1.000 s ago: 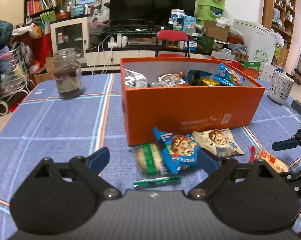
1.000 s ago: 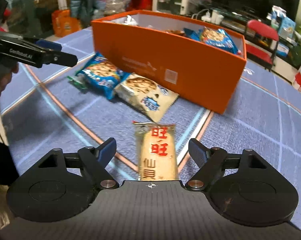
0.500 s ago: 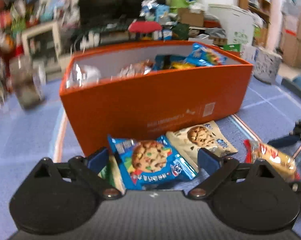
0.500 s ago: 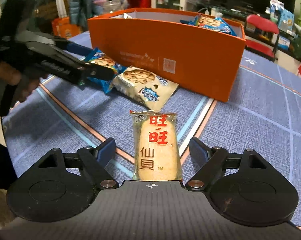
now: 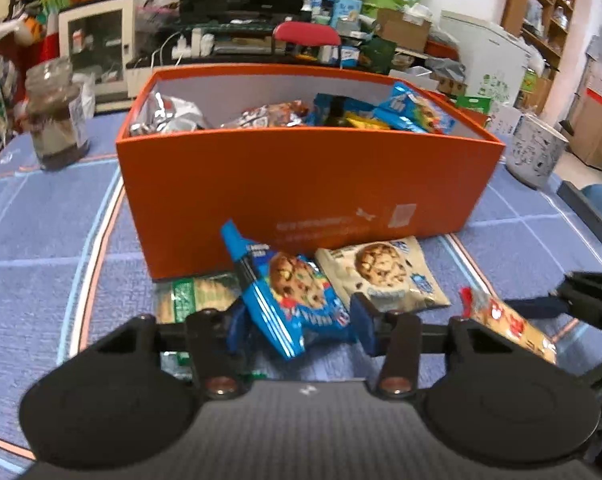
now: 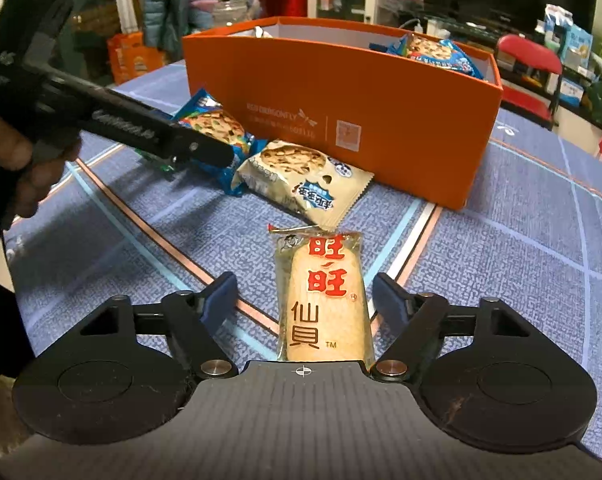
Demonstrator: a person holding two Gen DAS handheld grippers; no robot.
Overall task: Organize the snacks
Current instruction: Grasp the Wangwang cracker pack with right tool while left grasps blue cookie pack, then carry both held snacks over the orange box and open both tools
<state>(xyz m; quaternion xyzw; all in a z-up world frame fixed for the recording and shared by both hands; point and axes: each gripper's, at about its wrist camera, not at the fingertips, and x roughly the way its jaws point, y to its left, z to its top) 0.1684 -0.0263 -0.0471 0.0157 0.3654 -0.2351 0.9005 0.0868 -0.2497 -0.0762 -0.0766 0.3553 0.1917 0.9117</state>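
A blue cookie packet (image 5: 293,300) lies in front of the orange box (image 5: 301,184), buckled upward. My left gripper (image 5: 301,328) is closing on it, and both pads press its sides. In the right wrist view a hand holds that gripper over the same blue packet (image 6: 213,124). A clear rice cracker packet (image 6: 321,300) with red characters lies flat between the fingers of my right gripper (image 6: 305,296). Those jaws are closing, with a gap still showing on the left side. The orange box holds several snack packets.
A beige cookie packet (image 5: 385,272) lies against the box front, to the right of the blue one. A green packet (image 5: 193,296) lies partly under my left gripper. A glass jar (image 5: 55,116) stands at the far left. A patterned pot (image 5: 535,152) stands beyond the table's right edge.
My left gripper moved forward and down to the blue cookie packet and its jaws came together on it, crumpling it. My right gripper's jaws narrowed around the rice cracker packet.
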